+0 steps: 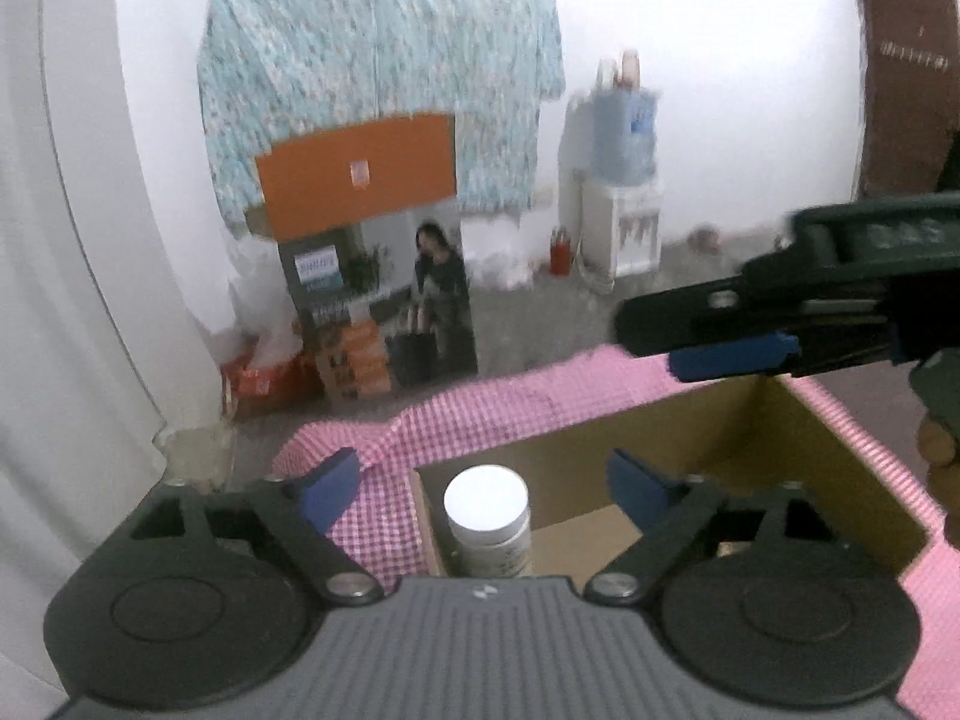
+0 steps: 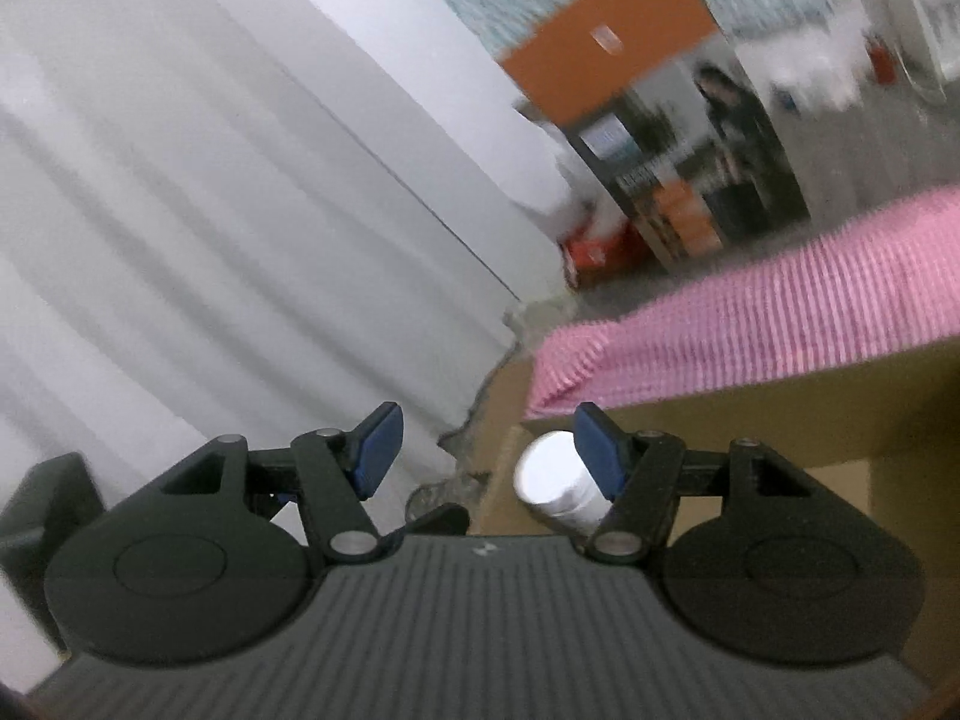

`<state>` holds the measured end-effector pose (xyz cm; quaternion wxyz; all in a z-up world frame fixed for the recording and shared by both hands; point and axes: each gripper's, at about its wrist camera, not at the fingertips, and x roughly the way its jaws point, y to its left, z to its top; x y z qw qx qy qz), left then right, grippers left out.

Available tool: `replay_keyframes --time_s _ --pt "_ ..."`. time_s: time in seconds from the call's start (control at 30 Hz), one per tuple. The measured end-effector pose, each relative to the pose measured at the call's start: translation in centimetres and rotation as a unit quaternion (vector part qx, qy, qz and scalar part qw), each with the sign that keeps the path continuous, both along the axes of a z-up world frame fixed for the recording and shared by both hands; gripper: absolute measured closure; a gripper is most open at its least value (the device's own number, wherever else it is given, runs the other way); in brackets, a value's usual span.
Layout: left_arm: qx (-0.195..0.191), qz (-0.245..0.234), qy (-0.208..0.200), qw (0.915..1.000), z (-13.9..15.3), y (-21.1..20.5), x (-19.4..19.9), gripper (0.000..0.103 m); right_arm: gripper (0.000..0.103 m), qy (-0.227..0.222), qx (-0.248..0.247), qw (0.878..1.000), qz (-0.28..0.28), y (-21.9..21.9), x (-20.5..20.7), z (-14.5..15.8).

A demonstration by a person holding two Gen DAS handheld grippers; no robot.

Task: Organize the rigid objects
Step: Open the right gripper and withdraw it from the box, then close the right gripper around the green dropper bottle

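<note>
The left gripper (image 1: 480,489) hangs with jaws spread wide above a white-capped bottle (image 1: 487,519) standing upright in the cardboard box (image 1: 852,480). Farther off, the right gripper (image 2: 486,456) is also spread and empty; swinging low, it might topple the 1 bottle

White wall (image 1: 690,12), grey floor (image 1: 570,312), brown door (image 1: 906,84)

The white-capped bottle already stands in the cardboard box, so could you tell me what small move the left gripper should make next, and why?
Probably lift the left gripper straight up and back. Its jaws are open, apart from the white-capped bottle, which stands upright in a corner of the cardboard box, so nothing seems left to release.
</note>
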<state>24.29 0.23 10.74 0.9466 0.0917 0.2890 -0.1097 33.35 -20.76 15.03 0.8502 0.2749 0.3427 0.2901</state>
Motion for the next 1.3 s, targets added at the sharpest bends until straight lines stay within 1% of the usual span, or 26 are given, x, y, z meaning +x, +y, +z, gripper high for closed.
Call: replay_keyframes --time_s 0.07,0.2,0.3,0.4,0.5,0.57,0.63,0.7,0.77,0.8,0.87,0.9,0.97,1.03,1.1,1.2,1.23,1.3 --pt "-0.006 -0.006 -0.013 0.9999 1.1 0.4 -2.4 0.010 0.040 -0.035 -0.003 0.999 0.008 -0.5 -2.9 2.4" --pt "-0.020 -0.014 -0.013 0.9996 1.9 0.9 -6.3 0.010 0.039 -0.093 -0.006 0.995 0.021 -2.3 -9.3 6.5" --pt "-0.041 -0.027 0.003 0.9988 1.2 1.5 -9.2 0.010 0.039 -0.125 -0.006 0.992 0.020 -4.0 -14.5 8.2" --pt "-0.072 -0.042 0.033 0.9960 -0.8 1.7 -12.2 0.010 0.038 -0.150 -0.021 0.988 0.006 -6.0 -19.9 8.4" --pt "-0.091 -0.050 0.054 0.9931 -3.5 1.2 -14.3 0.010 0.038 -0.151 -0.048 0.987 -0.017 -7.3 -24.5 6.9" --pt "-0.087 -0.065 0.064 0.9920 -5.6 -0.2 -15.8 0.010 0.038 -0.140 -0.068 0.987 -0.038 -8.3 -27.0 5.0" --pt "-0.084 -0.080 0.079 0.9901 -7.7 -1.6 -16.3 0.010 0.038 -0.120 -0.087 0.987 -0.059 -9.0 -28.9 2.6" --pt "-0.088 -0.101 0.099 0.9861 -9.8 -3.5 -17.0 0.010 0.038 -0.098 -0.102 0.987 -0.075 -9.6 -30.5 0.1" --pt "-0.089 -0.121 0.114 0.9820 -11.4 -5.3 -17.9 0.010 0.040 -0.071 -0.116 0.987 -0.083 -9.4 -31.2 -2.6" --pt "-0.085 -0.131 0.117 0.9808 -12.1 -6.2 -18.3 0.010 0.041 -0.052 -0.122 0.988 -0.083 -9.5 -31.6 -3.8" --pt "-0.059 -0.152 0.107 0.9809 -13.3 -8.2 -18.8 0.012 0.049 -0.028 -0.131 0.988 -0.071 -9.1 -32.5 -5.8" --pt "-0.043 -0.159 0.098 0.9815 -13.7 -9.1 -19.0 0.014 0.049 -0.019 -0.137 0.988 -0.065 -9.1 -32.7 -6.6" --pt "-0.022 -0.170 0.086 0.9815 -14.4 -10.5 -19.0 0.018 0.052 -0.014 -0.148 0.987 -0.055 -8.4 -32.4 -7.6" --pt "-0.011 -0.181 0.086 0.9798 -15.2 -11.7 -18.8 0.027 0.055 -0.009 -0.155 0.987 -0.043 -8.0 -32.3 -8.3" --pt "-0.001 -0.189 0.088 0.9781 -16.0 -12.5 -18.5 0.031 0.057 -0.006 -0.160 0.987 -0.029 -7.6 -31.9 -9.1" --pt "0.018 -0.201 0.083 0.9759 -16.8 -13.5 -18.4 0.037 0.060 -0.009 -0.174 0.985 -0.011 -6.7 -31.1 -9.6" --pt "0.026 -0.205 0.083 0.9749 -17.2 -13.9 -18.3 0.038 0.062 -0.009 -0.177 0.984 -0.008 -6.2 -30.2 -9.0" --pt "0.037 -0.210 0.082 0.9736 -17.7 -14.5 -18.3 0.042 0.066 -0.004 -0.179 0.984 -0.001 -6.1 -29.7 -9.5"
